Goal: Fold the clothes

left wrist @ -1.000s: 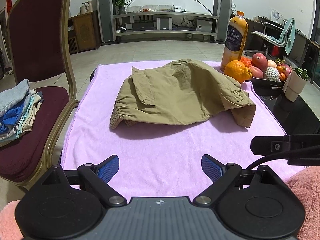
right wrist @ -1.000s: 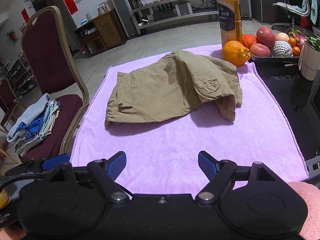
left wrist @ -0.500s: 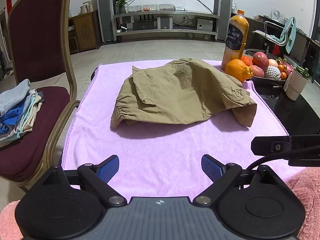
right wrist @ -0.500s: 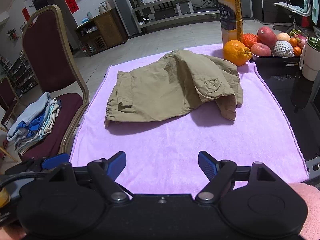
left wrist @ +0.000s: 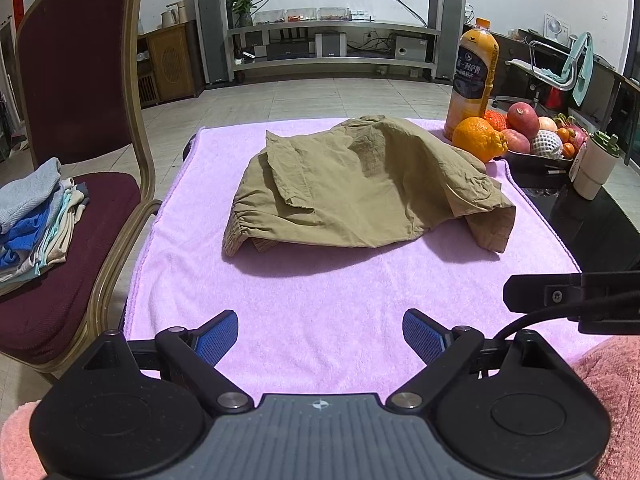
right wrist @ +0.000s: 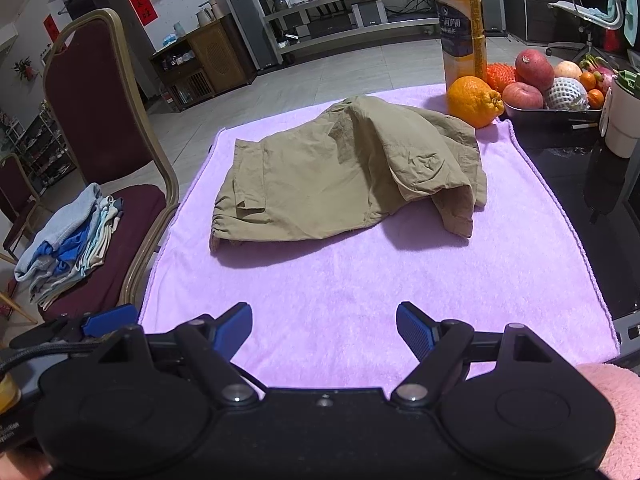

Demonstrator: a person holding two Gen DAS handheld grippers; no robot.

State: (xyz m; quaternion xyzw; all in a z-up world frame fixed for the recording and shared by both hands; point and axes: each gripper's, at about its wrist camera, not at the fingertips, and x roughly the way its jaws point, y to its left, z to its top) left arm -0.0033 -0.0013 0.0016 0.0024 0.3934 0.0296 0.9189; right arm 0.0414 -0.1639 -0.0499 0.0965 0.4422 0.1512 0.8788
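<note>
A pair of khaki shorts [left wrist: 360,188] lies crumpled and loosely heaped on the far half of a pink towel [left wrist: 320,300] that covers the table; it also shows in the right wrist view [right wrist: 344,176]. My left gripper [left wrist: 320,334] is open and empty, hovering over the towel's near edge, well short of the shorts. My right gripper [right wrist: 324,330] is open and empty too, at the near edge beside the left one. A stack of folded clothes [left wrist: 36,224] rests on a maroon chair [left wrist: 76,100] to the left.
An orange juice bottle [left wrist: 474,76], a large orange [left wrist: 478,138] and a dark tray of fruit [left wrist: 540,136] stand at the towel's far right corner. A white cup [left wrist: 594,166] sits on the dark table to the right. The chair stands close against the table's left side.
Both grippers stay open and near the front edge. The views have shifted only very slightly; the shorts have not moved.
</note>
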